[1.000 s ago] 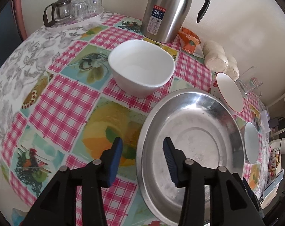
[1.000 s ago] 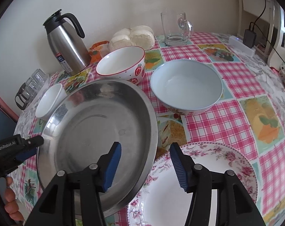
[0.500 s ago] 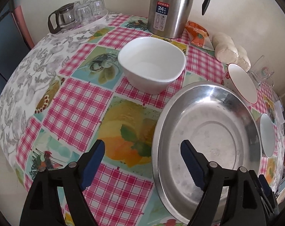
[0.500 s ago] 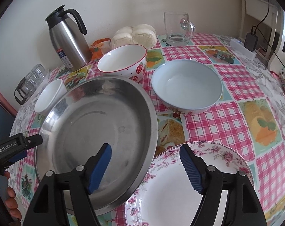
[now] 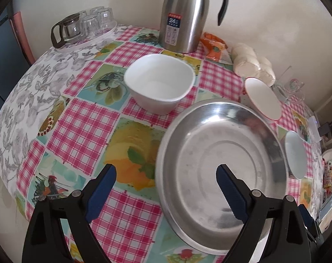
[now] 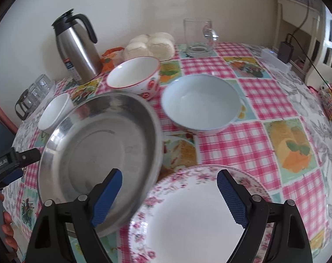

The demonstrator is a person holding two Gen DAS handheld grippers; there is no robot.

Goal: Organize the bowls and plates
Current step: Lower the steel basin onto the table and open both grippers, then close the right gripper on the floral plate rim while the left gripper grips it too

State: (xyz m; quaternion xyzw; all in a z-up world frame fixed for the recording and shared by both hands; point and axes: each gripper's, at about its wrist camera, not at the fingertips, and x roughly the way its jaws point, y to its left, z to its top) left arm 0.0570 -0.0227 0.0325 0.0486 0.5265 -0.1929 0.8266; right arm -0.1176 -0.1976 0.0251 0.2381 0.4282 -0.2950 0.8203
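Observation:
A wide steel plate (image 5: 220,164) lies on the checked tablecloth. Its left rim sits between the spread fingers of my left gripper (image 5: 167,179), whose jaws are opening, the pads clear of the metal. In the right wrist view the steel plate (image 6: 100,142) overlaps the left rim of a floral plate (image 6: 198,214), and its near edge is blurred. My right gripper (image 6: 169,186) hovers over both rims, jaws opening, pads touching nothing. Behind stand a white square bowl (image 5: 159,85), a red-rimmed strawberry bowl (image 6: 135,76) and a pale blue bowl (image 6: 201,103).
A steel thermos jug (image 5: 183,15) stands at the back by the wall, beside an orange packet (image 5: 213,46) and bagged buns (image 6: 150,46). A tray of glasses (image 5: 87,28) is at the far left, a glass mug (image 6: 198,37) at the far right. A person's fingers (image 6: 7,225) show at the left edge.
Both pairs of jaws have spread much wider around the steel plate's rims. The steel plate has shifted slightly left in the right wrist view. The bowls have not moved.

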